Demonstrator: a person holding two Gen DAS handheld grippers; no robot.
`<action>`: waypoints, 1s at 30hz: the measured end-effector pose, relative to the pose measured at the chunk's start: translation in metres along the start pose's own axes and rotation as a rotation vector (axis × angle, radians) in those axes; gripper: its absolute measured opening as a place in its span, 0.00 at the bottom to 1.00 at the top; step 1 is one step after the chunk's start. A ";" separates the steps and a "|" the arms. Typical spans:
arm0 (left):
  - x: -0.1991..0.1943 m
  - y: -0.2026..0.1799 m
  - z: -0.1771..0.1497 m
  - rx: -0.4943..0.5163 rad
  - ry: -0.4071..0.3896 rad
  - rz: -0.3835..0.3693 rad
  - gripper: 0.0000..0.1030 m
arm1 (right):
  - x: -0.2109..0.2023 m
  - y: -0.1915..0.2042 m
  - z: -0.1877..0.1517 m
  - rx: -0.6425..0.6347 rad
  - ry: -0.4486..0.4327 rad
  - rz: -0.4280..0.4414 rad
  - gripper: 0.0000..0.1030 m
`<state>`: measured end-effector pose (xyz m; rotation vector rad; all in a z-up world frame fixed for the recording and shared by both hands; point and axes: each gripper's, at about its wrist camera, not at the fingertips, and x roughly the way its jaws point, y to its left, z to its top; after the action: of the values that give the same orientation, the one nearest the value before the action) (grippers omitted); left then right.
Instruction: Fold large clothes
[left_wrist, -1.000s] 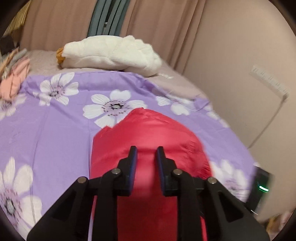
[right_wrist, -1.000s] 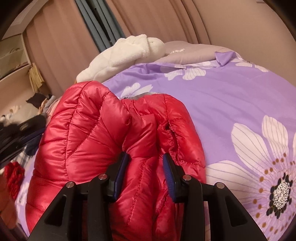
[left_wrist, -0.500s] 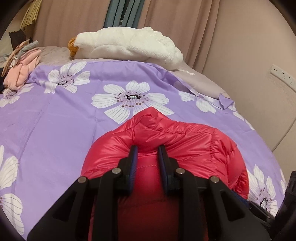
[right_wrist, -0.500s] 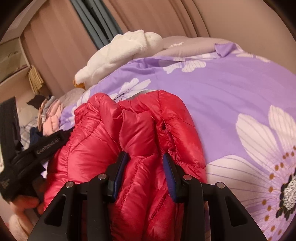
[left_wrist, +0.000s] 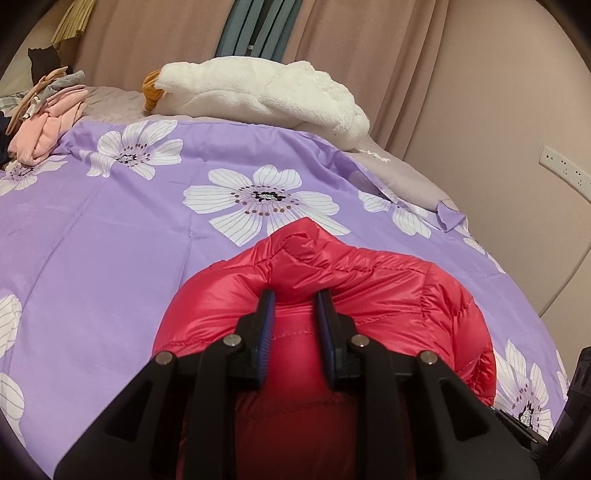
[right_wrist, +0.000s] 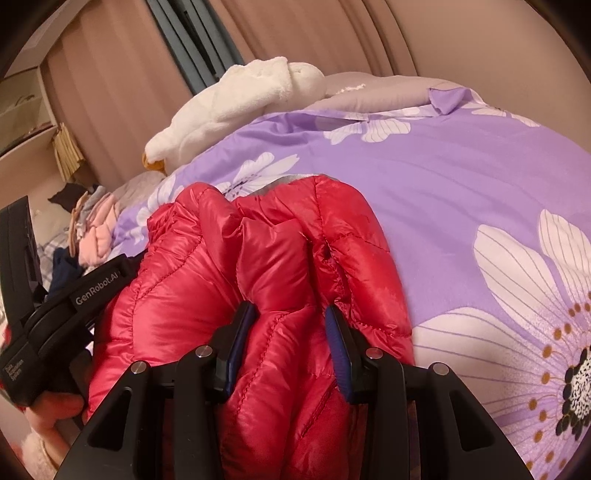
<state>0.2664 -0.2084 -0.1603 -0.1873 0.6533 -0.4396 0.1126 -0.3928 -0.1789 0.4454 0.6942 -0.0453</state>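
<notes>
A shiny red quilted down jacket (left_wrist: 369, 295) lies bunched over a purple bedsheet with white flowers (left_wrist: 110, 240). My left gripper (left_wrist: 294, 299) is shut on a thick fold of the jacket near its near edge. In the right wrist view the same jacket (right_wrist: 192, 280) is puffed up in folds, and my right gripper (right_wrist: 290, 314) is shut on another thick fold of it. The left gripper's black body (right_wrist: 66, 295) shows at the left of the right wrist view, held by a hand.
A white plush duck (left_wrist: 258, 92) lies at the head of the bed by the curtain. A pile of pink and grey clothes (left_wrist: 44, 122) sits at the far left. A wall with a socket strip (left_wrist: 561, 170) runs along the right side of the bed.
Both grippers stayed shut on the jacket and moved forward over the bed. The jacket has come lower and spread onto the sheet, and the left gripper has come into the right wrist view.
</notes>
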 end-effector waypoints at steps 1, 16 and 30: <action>0.000 0.000 0.000 0.000 0.001 0.000 0.24 | 0.000 0.000 0.000 0.001 0.001 0.000 0.35; -0.081 0.021 0.010 0.007 0.093 -0.009 0.32 | -0.042 -0.020 0.006 0.246 0.003 0.118 0.36; -0.067 0.027 -0.008 0.070 0.108 -0.102 0.31 | -0.009 0.031 0.023 0.016 0.015 0.049 0.35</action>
<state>0.2230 -0.1544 -0.1382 -0.1311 0.7356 -0.5734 0.1255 -0.3757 -0.1456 0.4789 0.6976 -0.0012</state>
